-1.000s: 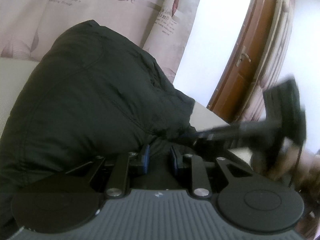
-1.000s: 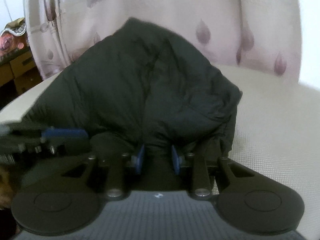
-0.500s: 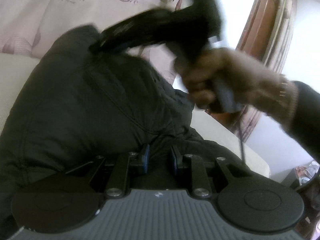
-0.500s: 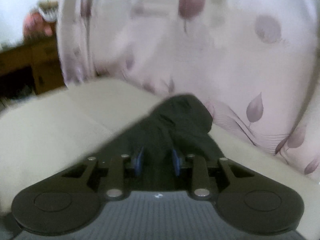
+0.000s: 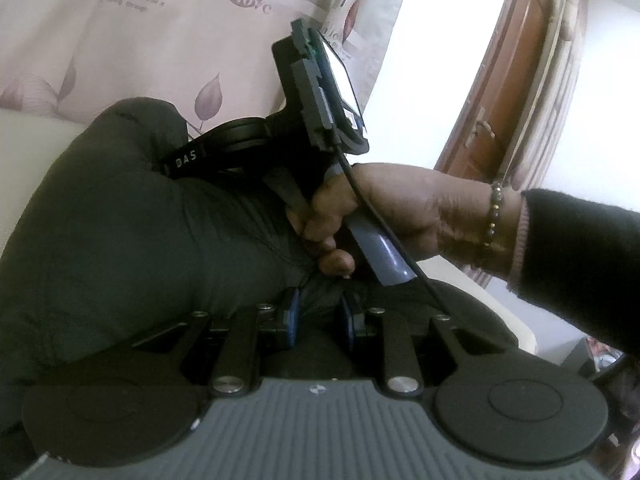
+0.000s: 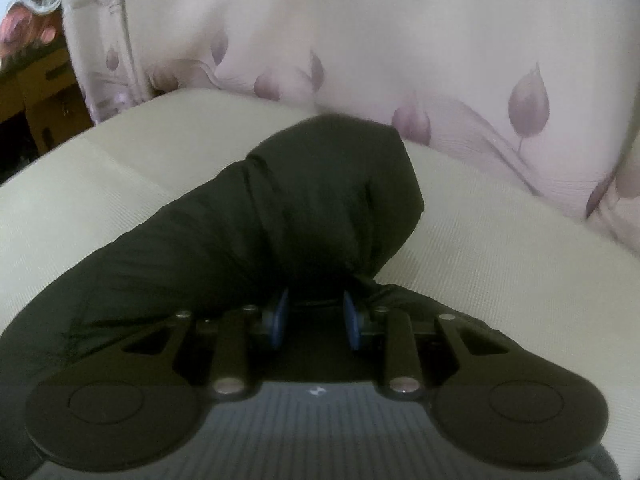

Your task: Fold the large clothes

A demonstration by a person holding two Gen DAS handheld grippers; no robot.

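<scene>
We pin one edge of the black padded jacket on the cream cushion with our left gripper, probably anchoring the fold. Our right gripper carries another bunched part across. Both pairs of blue pads stand narrowly apart, clenched on jacket fabric.

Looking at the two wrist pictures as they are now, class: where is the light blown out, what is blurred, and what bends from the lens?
Left wrist view: the wall beside the door is blown out white; the door frame bows with the fisheye; the black jacket is too dark for detail. Right wrist view: the leaf-print curtain is soft and blurred, and the cream cushion curves at its edge.
</scene>
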